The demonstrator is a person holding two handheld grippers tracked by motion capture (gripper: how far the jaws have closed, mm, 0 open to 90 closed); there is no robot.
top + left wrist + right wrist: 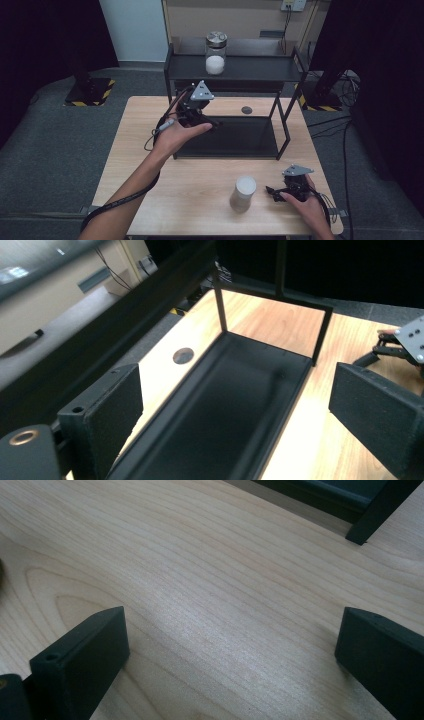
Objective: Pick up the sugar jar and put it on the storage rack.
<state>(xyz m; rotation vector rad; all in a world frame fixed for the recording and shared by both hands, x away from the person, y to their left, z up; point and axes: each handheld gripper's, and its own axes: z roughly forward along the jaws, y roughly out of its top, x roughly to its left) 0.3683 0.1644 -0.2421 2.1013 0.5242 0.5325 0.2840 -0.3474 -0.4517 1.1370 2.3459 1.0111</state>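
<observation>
A black two-tier shelf [235,67] stands at the back of the wooden table [200,185]. A glass jar [215,52] with a metal lid and white contents sits on its top tier. My left gripper [207,120] hovers at the left end of the lower tray [230,405]. Seen in its own view, the left gripper [235,405] is open with nothing between its jaws. A white cylindrical container [243,192] stands upright near the table's front. Just to its right, my right gripper [272,192] rests low on the table. The right gripper [230,650] is open over bare wood.
A round cable hole [246,110] sits in the table behind the shelf's lower tray. One shelf leg [377,512] stands beyond the right gripper. Cables [335,125] lie on the grey floor at the right. Dark curtains close in both sides.
</observation>
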